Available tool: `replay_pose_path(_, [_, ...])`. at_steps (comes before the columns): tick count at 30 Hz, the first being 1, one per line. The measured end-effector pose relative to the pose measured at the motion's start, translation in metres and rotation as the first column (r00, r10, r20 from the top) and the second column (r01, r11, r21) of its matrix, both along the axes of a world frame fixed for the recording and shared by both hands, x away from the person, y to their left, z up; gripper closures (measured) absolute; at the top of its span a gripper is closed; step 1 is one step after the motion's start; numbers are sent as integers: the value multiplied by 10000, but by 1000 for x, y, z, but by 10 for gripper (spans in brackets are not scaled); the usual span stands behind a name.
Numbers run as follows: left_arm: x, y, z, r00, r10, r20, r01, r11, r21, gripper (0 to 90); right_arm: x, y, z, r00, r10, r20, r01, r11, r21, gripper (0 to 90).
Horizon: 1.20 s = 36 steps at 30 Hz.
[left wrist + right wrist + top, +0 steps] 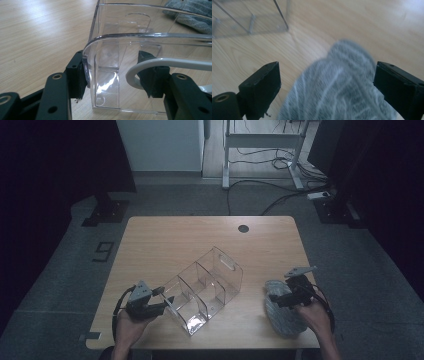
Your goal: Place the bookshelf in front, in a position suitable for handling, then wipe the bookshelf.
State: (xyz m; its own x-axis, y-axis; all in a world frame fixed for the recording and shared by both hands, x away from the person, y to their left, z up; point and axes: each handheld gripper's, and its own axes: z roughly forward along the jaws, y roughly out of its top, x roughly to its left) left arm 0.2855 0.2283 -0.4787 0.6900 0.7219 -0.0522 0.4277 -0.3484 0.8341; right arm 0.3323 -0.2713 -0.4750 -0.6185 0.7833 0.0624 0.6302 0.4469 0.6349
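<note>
A clear plastic organizer (205, 287) with several compartments lies slantwise on the wooden table (175, 235). At its near left end my left gripper (167, 301) is shut on it. In the left gripper view one pad (78, 77) presses the outside of the curved clear wall (112, 50), and the other pad sits inside the end compartment. A grey striped sock (282, 317) lies flat near the table's right front. My right gripper (280, 297) hovers low over its far end, open. In the right gripper view the sock (332, 87) lies between the wide jaws, untouched by either pad.
A round cable hole (243, 228) sits at the table's back edge. Behind the table stand a white desk frame (260, 142) and loose cables on the floor. The sock's edge (192, 12) shows beyond the organizer in the left gripper view.
</note>
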Motion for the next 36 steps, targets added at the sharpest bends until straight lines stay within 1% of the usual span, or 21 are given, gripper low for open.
replay_pose_path(4, [-1,-1,0,9999,121,-12,-121,9999,26,437,-1,-7,-18,9993,-73,-355,67,9999,-150,56])
replay_pose_path(6, [-1,-2,0,9999,140,-22,-140,9999,16,437,-2,-9,-29,9984,-138,-541,114,9990,-439,56])
replay_pose_path(9, [0,-1,-1,9999,166,-45,-166,9999,-46,437,-1,-12,-41,9964,-116,-845,62,9979,-645,58])
replay_pose_path(12, [0,-1,-2,9999,158,-55,-158,9998,-133,437,-2,-12,-50,9954,-103,-957,9,9951,-985,65])
replay_pose_path(15, [0,-1,-2,9998,173,-50,-174,9997,-156,437,-3,-10,-58,9953,-101,-966,-30,9909,-1345,63])
replay_pose_path(17, [0,-1,-2,9998,202,-55,-203,9997,-143,437,-4,-8,-60,9959,-53,-904,-80,9892,-1465,57])
replay_pose_path(21, [-1,-2,-2,9996,289,-31,-289,9995,-130,437,-5,-7,-61,9962,-135,-863,0,9879,-1549,48])
replay_pose_path(25, [-1,-2,-2,9995,297,-42,-298,9994,-151,437,-5,-6,-61,9958,-228,-885,82,9867,-1626,33])
replay_pose_path(28, [-1,-2,-3,9996,288,-66,-289,9994,-194,437,-5,-6,-61,9952,-301,-931,143,9861,-1657,42])
replay_pose_path(30, [-1,-2,-3,9995,300,-78,-301,9993,-212,437,-6,-6,-60,9948,-358,-954,199,9864,-1632,103])
replay_pose_path(32, [-1,-2,-3,9995,306,-86,-308,9993,-220,437,-7,-7,-57,9945,-505,-918,355,9868,-1583,206])
replay_pose_path(34, [-1,-2,-3,9995,312,-91,-314,9992,-234,437,-8,-9,-54,9937,-663,-907,513,9860,-1588,292])
replay_pose_path(36, [-1,-2,-3,9994,323,-98,-325,9991,-264,437,-8,-10,-51,9912,-888,-983,720,9840,-1630,413])
